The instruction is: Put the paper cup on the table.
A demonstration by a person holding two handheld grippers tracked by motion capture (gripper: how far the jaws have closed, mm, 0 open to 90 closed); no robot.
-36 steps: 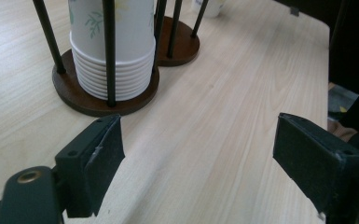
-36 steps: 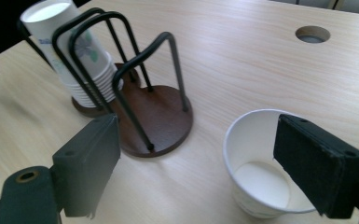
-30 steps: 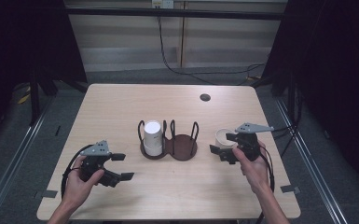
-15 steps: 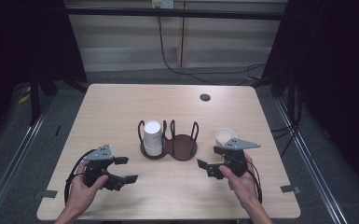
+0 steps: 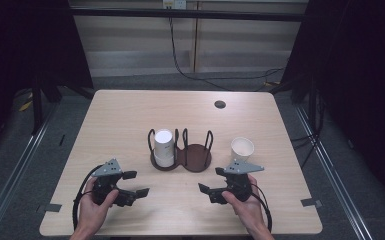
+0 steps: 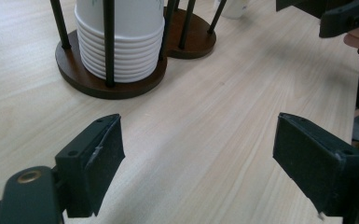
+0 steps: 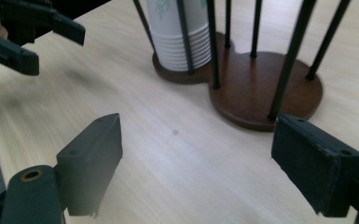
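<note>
High view: my left gripper (image 5: 130, 185) and right gripper (image 5: 215, 182) hover near the table's (image 5: 130, 115) front edge, jaws apart, empty, facing the cup rack (image 5: 182, 157).

Light wooden table (image 5: 130, 115) on grey floor (image 5: 25, 150), dark surroundings.

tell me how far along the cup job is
Done: a single paper cup stands on the table, right of the cup holder; the cup stack fills its left ring. In hand: nothing; left gripper and right gripper are open, empty. Left: unclear.
</note>
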